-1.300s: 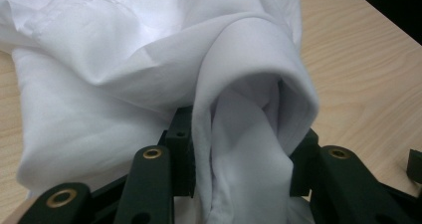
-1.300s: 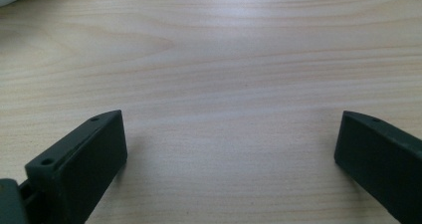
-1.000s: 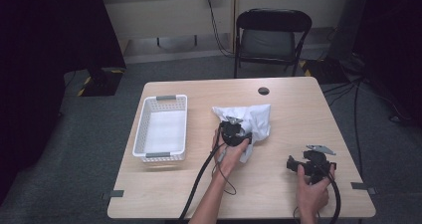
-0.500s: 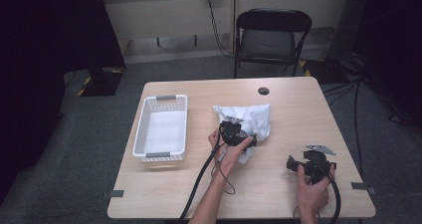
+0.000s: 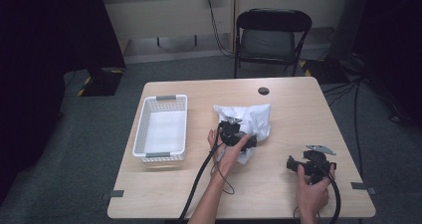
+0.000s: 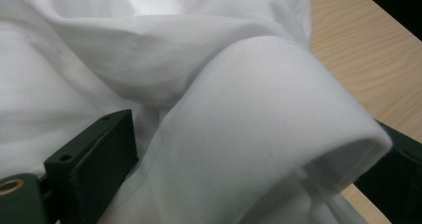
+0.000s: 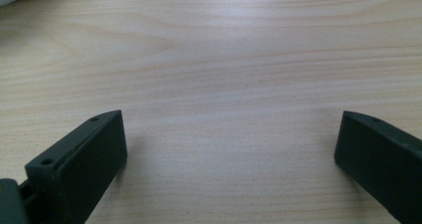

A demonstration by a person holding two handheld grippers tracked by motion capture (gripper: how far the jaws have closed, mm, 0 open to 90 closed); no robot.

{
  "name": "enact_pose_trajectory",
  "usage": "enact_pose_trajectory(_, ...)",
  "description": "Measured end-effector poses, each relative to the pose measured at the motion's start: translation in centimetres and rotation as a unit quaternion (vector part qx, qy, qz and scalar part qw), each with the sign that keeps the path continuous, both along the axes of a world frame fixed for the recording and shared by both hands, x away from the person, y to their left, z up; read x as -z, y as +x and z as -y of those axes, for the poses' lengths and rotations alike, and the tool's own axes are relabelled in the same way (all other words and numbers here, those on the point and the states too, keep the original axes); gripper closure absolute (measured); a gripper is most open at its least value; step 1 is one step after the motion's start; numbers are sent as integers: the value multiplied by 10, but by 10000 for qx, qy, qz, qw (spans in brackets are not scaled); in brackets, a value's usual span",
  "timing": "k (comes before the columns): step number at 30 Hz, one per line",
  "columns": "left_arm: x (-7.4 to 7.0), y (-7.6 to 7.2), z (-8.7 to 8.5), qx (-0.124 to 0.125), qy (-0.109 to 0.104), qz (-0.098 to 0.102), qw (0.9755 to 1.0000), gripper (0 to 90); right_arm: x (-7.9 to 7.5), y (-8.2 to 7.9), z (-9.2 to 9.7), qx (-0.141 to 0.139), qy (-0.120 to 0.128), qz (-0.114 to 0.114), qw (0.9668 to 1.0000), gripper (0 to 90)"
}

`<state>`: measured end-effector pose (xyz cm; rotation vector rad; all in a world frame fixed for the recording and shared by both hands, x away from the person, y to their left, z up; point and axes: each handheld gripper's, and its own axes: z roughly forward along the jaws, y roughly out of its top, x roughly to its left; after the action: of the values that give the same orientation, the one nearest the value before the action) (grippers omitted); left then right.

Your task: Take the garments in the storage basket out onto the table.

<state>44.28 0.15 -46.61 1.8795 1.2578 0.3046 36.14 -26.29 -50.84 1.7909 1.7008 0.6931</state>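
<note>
A crumpled white cloth (image 5: 251, 118) lies in the middle of the wooden table (image 5: 288, 99). My left gripper (image 5: 234, 133) rests on the cloth's near left part, held by a hand. In the left gripper view its jaws stand wide apart, open (image 6: 249, 139), with a thick rolled fold of the cloth (image 6: 259, 124) lying between them and over the right jaw. My right gripper (image 5: 293, 164) sits low over bare wood at the near right, pointing left. It is open (image 7: 229, 129) and holds nothing.
A white slotted basket (image 5: 142, 134) stands to the left of the cloth, with only its white bottom showing inside. A round cable hole (image 5: 263, 90) is near the far edge. A black folding chair (image 5: 271, 35) stands behind the table. Cables trail off the near edge.
My left gripper has edged slightly right, further onto the cloth. The right gripper has stayed where it was.
</note>
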Motion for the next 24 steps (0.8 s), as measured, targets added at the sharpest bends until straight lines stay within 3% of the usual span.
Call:
enact_pose_trajectory(5,-3,-2,-1,-23,39,26,10000,36,0,0,0,0,0,0,10000,0)
enact_pose_trajectory(6,-4,-2,-1,-70,128,55,9999,35,0,0,0,0,-1,0,10000,0)
enact_pose_trajectory(12,-8,-5,-4,-120,122,96,9998,42,0,0,0,0,0,0,10000,0)
enact_pose_trajectory(14,-11,-7,-5,-141,150,211,9996,39,0,0,0,0,-1,0,10000,0)
enact_pose_trajectory(24,-16,-12,-9,-91,28,327,9994,85,0,0,0,0,0,0,10000,0)
